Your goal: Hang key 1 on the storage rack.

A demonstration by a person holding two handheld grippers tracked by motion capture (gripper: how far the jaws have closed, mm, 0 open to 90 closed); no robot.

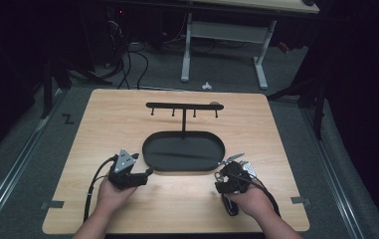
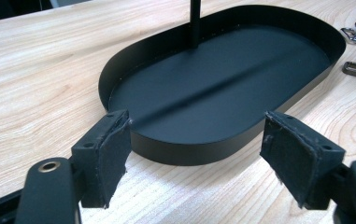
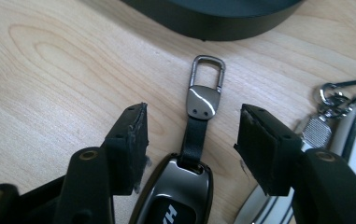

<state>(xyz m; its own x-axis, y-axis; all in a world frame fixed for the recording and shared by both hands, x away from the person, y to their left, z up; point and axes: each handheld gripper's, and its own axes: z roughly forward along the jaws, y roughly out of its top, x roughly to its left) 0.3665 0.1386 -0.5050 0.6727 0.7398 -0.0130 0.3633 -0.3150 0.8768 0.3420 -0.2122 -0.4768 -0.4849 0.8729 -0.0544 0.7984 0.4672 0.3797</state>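
Dim room with grey carpeted floor (image 1: 38, 149) around the light wooden table (image 1: 107, 124), a white-legged wooden desk (image 1: 227, 30) beyond its far edge, tangled black cables (image 1: 127, 59) off its far left corner.

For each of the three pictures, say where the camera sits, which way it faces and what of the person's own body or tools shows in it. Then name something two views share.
High view: above the person's side, looking forward and down on the table; forearms, left tool, right tool.
Left gripper view: rides the left tool, faces the black tray; its open jaws.
Right gripper view: rides the right tool, looks down at the key fob; its open jaws.
Shared: both gripper views show the tray.
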